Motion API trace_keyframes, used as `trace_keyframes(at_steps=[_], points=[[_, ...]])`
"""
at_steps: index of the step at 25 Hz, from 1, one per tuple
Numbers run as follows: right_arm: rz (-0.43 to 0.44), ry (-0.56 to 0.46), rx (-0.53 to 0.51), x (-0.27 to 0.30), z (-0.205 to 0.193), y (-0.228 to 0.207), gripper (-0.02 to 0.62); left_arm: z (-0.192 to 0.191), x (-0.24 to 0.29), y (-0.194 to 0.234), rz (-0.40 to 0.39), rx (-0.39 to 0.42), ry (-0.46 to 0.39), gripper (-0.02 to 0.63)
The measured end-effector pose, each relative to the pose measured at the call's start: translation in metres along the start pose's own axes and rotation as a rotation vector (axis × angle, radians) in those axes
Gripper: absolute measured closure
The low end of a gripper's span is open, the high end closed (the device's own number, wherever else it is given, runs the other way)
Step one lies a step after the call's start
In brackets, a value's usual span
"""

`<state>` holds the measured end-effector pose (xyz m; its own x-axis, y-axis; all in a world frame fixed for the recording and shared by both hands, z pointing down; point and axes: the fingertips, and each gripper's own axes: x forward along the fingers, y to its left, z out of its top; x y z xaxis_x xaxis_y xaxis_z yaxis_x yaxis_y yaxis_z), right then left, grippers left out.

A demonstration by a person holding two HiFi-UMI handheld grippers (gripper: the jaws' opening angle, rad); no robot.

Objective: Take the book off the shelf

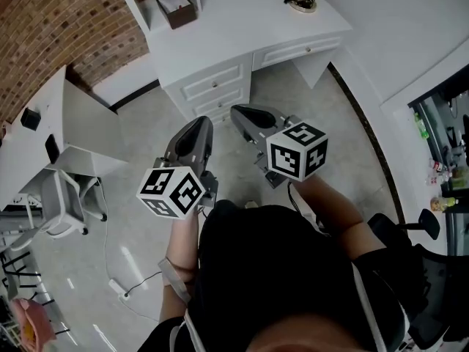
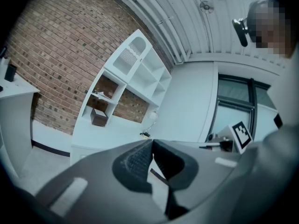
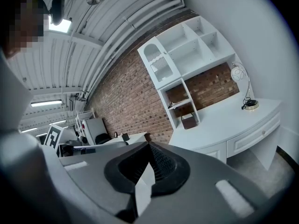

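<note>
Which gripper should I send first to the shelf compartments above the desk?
Left, narrowly. Both are shut, empty and far from the desk, but the left gripper sits nearer the shelf unit; the right gripper would likely have to cross over.

— Where's the shelf [image 3: 163, 71] from you?
— It stands on the counter's [image 3: 219, 120] left end. A box [image 3: 189, 120] sits in its lowest compartment.
— And the lamp [image 3: 240, 73]?
— Near the right edge. The drawers [image 3: 254, 136] lie under the front edge, ahead of you.
</note>
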<state>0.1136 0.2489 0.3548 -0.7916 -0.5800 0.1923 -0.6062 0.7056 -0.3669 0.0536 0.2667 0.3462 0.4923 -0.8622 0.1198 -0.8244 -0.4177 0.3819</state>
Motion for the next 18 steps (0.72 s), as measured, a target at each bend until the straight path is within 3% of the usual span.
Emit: trace_keyframes(at_steps=[10, 18], points=[[0.061, 0.016, 0.009, 0.015, 0.001, -0.007, 0.597, 0.005, 0.013, 0.007, 0.019, 0.005, -0.019, 0.598], [0.052, 0.038, 0.000, 0.056, 0.007, -0.010, 0.597, 0.025, 0.022, 0.044, 0.006, -0.005, -0.035, 0.598]])
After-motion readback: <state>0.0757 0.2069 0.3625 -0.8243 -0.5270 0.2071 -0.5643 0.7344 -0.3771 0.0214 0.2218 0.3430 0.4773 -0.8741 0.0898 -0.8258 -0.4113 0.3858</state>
